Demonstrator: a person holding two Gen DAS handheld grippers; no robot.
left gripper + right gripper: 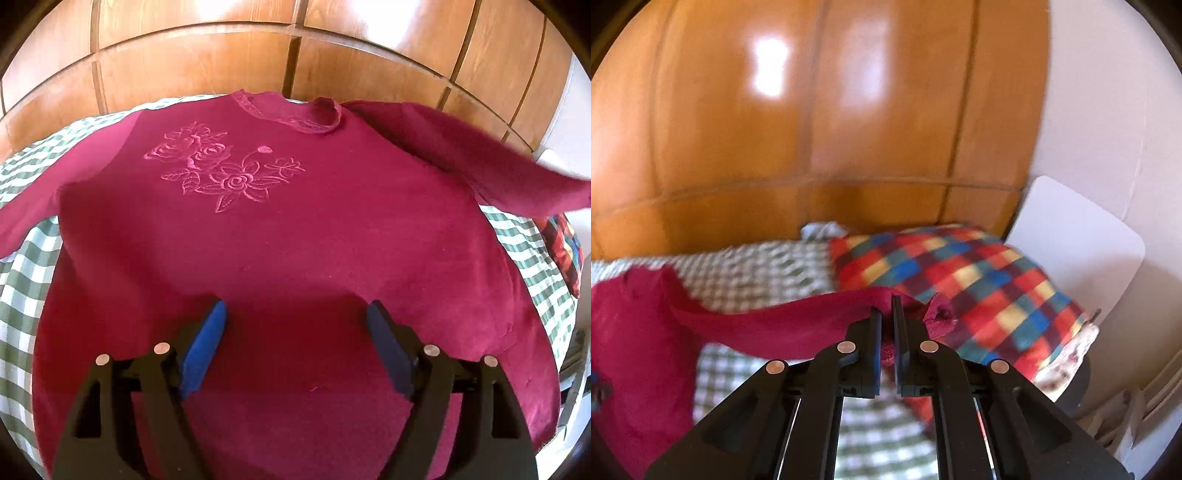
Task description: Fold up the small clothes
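Note:
A dark red sweatshirt with a pink embroidered flower pattern lies face up on a green checked bedcover. My left gripper hovers open just above its lower front, nothing between the blue pads. The sweatshirt's right sleeve is lifted off the bed. In the right wrist view my right gripper is shut on that sleeve near its cuff, the fabric stretched back toward the body.
A wooden panelled wardrobe stands behind the bed. A multicoloured checked pillow lies at the right end of the bed, a white chair back and white wall beyond it.

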